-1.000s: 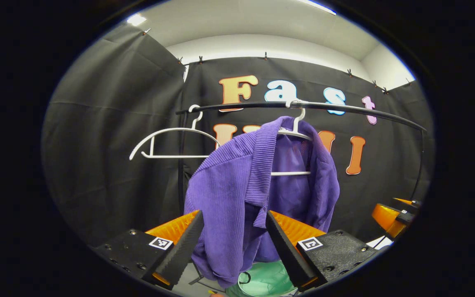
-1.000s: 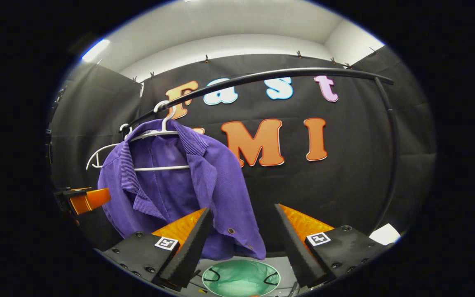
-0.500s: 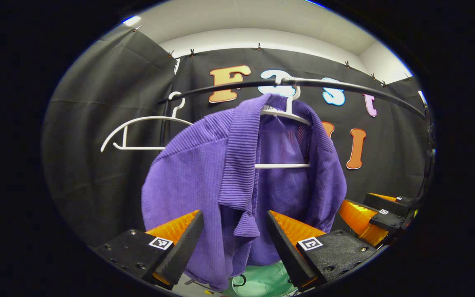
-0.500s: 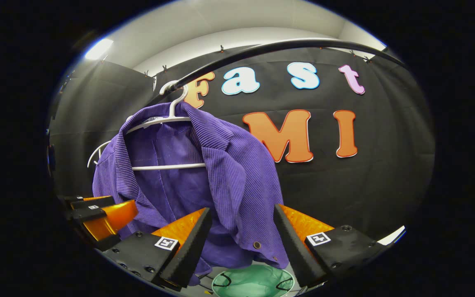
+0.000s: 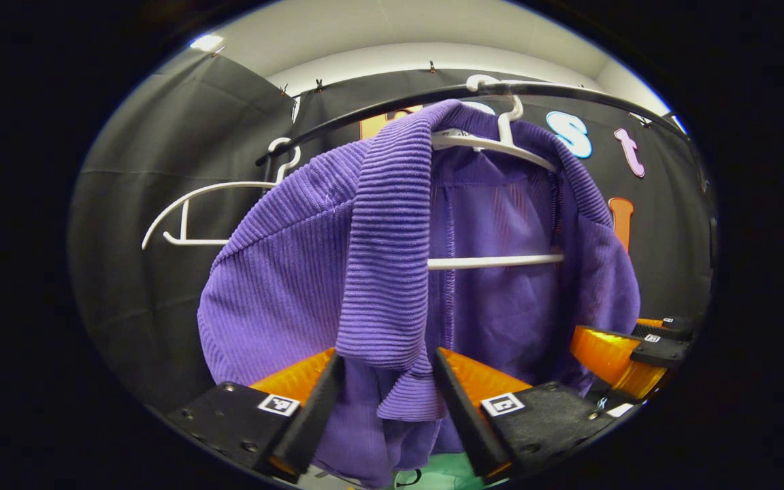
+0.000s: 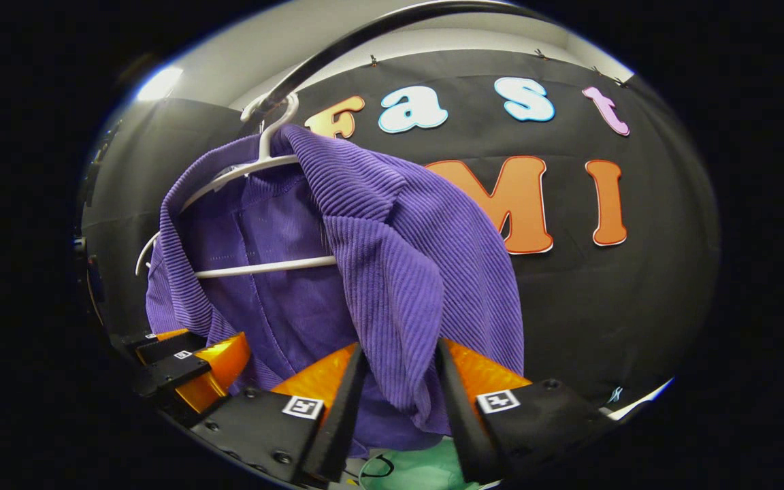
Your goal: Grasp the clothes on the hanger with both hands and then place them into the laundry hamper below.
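A purple corduroy jacket [image 5: 283, 272] hangs on a white hanger [image 5: 494, 261] from the black rail [image 5: 365, 112]. My left gripper [image 5: 385, 361] is open around the jacket's left front edge, with the lapel hanging between its fingers. In the right gripper view the jacket [image 6: 419, 258] drapes off the hanger [image 6: 263, 267]. My right gripper [image 6: 400, 350] has its jaws narrowed around the right front panel, still open. A sliver of the green hamper [image 5: 446, 473] [image 6: 419, 469] lies below. Each gripper also appears in the other's view: the right gripper [image 5: 637, 347] and the left gripper [image 6: 188, 367].
An empty white hanger [image 5: 188, 204] hangs on the rail left of the jacket. The black rail [image 6: 337, 51] curves overhead, close above the right gripper. Black cloth walls close the booth behind and at the sides.
Both grippers moved forward and up to the jacket, which now looms larger. Fabric now sits between each pair of fingers. The right gripper's jaws narrowed; the left's narrowed slightly.
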A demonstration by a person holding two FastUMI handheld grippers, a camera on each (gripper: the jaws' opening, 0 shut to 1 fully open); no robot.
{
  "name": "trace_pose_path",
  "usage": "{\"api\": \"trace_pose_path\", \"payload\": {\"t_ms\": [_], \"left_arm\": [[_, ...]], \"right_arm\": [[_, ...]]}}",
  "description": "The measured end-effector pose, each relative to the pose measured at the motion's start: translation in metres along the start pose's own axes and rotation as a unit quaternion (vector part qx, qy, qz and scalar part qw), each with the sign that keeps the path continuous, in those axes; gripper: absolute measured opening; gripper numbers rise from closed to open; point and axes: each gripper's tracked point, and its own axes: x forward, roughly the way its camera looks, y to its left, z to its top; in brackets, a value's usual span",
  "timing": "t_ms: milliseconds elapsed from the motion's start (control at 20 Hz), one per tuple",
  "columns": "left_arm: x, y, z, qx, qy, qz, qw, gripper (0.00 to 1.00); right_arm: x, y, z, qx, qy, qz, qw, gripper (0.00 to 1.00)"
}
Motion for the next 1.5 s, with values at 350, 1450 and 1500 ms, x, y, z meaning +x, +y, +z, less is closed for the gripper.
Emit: {"api": "trace_pose_path", "payload": {"t_ms": [350,1450,1500], "left_arm": [[-0.023,0.017,0.002,-0.02,0.034,-0.061,0.997,0.0],[-0.073,0.169,0.208,-0.016,-0.113,-0.045,0.993,0.0],[-0.062,0.169,0.209,-0.012,-0.11,-0.046,0.993,0.01]], "right_arm": [[0.016,-0.005,0.011,0.085,0.037,0.097,0.991,0.11],[0.054,-0.107,0.207,0.319,-0.029,0.197,0.926,0.07],[0.06,-0.11,0.195,0.299,-0.018,0.182,0.936,0.07]]}}
